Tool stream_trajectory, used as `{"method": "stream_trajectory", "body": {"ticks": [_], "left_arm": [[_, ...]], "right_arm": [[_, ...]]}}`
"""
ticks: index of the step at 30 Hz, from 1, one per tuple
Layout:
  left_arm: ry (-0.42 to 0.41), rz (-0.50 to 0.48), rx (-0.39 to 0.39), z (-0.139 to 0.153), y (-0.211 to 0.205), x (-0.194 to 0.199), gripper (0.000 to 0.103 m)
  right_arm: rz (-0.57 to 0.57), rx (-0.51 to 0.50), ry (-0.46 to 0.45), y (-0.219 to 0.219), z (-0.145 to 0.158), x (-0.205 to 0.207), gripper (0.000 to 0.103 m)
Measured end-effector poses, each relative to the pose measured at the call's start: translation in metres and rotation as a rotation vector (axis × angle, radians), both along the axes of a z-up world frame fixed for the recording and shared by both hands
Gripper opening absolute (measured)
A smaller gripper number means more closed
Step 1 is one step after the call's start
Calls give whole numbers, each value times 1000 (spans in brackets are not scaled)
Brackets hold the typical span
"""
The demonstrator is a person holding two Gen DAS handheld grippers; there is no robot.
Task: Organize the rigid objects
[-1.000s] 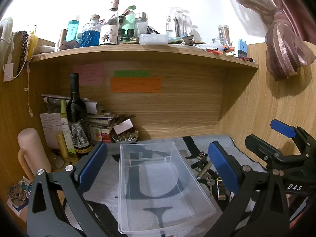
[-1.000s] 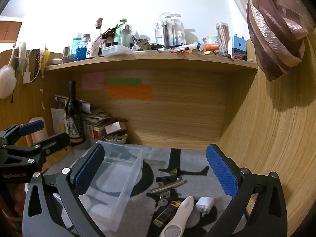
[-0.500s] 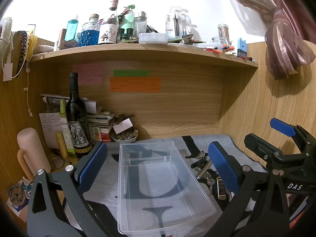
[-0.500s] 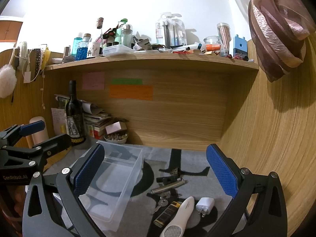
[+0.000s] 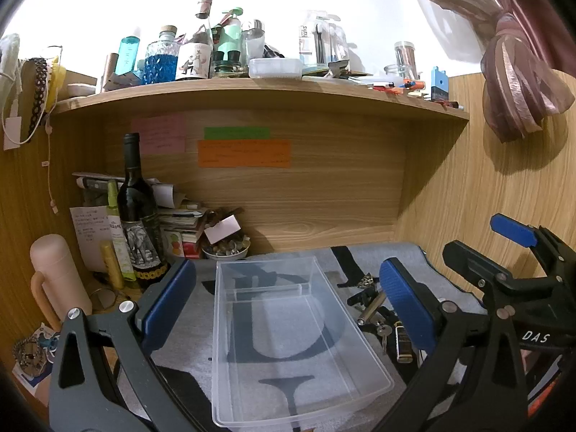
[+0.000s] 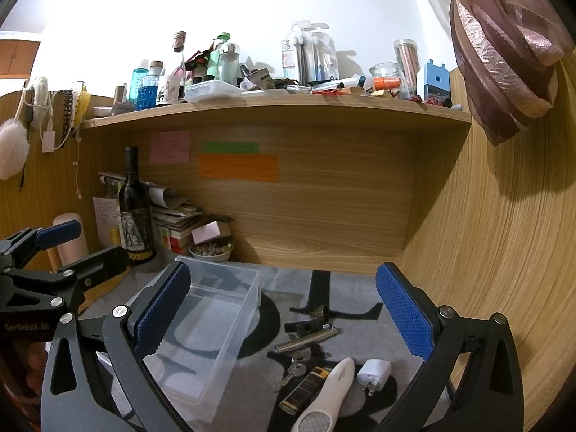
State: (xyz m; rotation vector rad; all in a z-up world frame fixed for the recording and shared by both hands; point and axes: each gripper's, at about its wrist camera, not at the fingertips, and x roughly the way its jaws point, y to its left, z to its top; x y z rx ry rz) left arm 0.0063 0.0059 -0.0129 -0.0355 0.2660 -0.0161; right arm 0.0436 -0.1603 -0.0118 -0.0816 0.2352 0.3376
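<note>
An empty clear plastic bin point(image 5: 288, 342) point(image 6: 205, 327) rests on a grey mat with black letters. My left gripper point(image 5: 288, 304) hangs open above it, fingers either side. Right of the bin lie small items: a silver metal tube point(image 6: 306, 340), a key point(image 6: 297, 370), a black and gold lighter point(image 6: 306, 388), a white foot file point(image 6: 324, 399), a white plug point(image 6: 374, 374) and a black clip point(image 6: 309, 324). My right gripper point(image 6: 282, 316) stands open above these items, holding nothing.
A wine bottle point(image 5: 138, 216), a pink flask point(image 5: 57, 277), stacked books and a small bowl point(image 5: 225, 250) crowd the back left corner. A shelf point(image 5: 252, 90) full of bottles and jars hangs overhead. A wooden wall point(image 6: 504, 252) closes the right side.
</note>
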Motion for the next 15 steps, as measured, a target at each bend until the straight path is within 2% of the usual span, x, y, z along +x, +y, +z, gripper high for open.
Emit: {"method": "stream_trajectory", "body": {"ticks": [4,8,15], "left_arm": [[10,5,-1,-2,1,2,103],[55,21,-4,-8,8,11,103],[146,48,45,-23,31,33,103]], "right_arm": [[-18,2,2,-2,-2,4,103],[-35,-2,32,-6,-7,12,103],[-161,-5,134,-33,-23,37,103]]}}
